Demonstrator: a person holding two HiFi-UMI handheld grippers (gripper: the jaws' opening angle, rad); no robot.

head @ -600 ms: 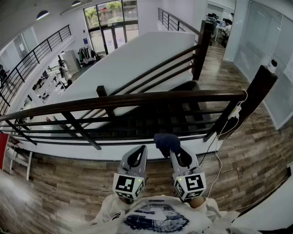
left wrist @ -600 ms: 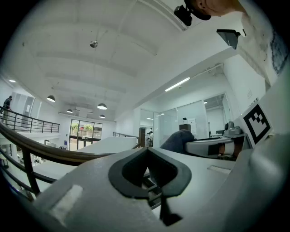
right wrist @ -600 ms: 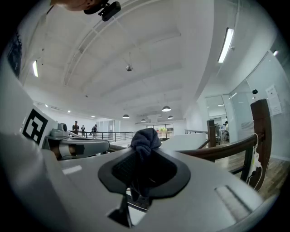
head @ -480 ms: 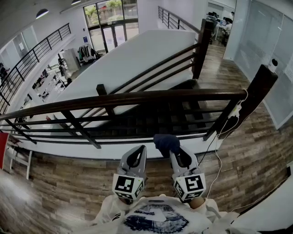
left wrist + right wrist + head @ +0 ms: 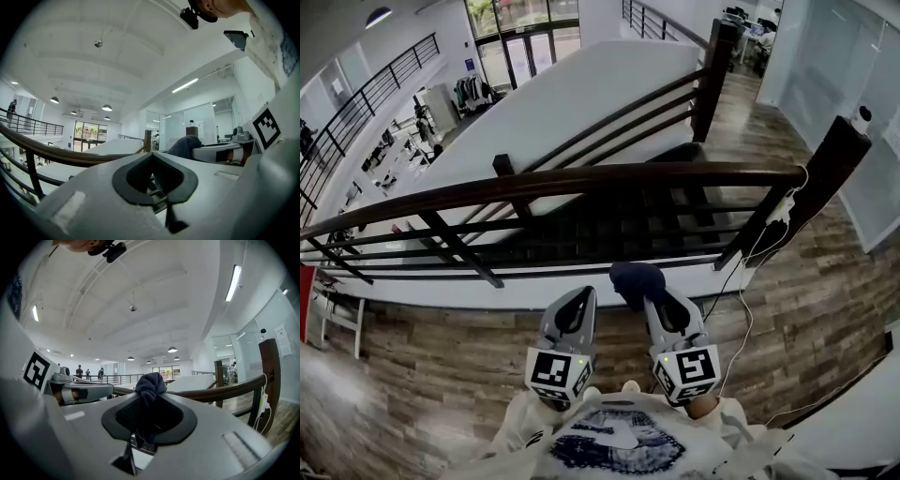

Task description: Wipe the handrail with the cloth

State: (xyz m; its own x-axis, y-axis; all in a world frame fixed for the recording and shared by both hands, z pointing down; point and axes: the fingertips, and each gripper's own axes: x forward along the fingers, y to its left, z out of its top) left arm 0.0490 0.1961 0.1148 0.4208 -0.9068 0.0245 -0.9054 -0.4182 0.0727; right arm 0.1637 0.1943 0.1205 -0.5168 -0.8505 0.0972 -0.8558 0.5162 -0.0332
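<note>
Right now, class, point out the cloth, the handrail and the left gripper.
cloth (image 5: 636, 279), head view, middle of the dark bundle.
handrail (image 5: 581, 182), head view, top face of the upper rail.
left gripper (image 5: 579, 302), head view, between its fingertips.

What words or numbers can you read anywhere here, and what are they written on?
No words or numbers can be read anywhere.
Left marker cube and right marker cube: black-and-white square patterns only, no letters.
Shirt print: too blurred to read.
Blue sign by the far doors: too small to read.
Paper on the glass wall: too small to read.
</note>
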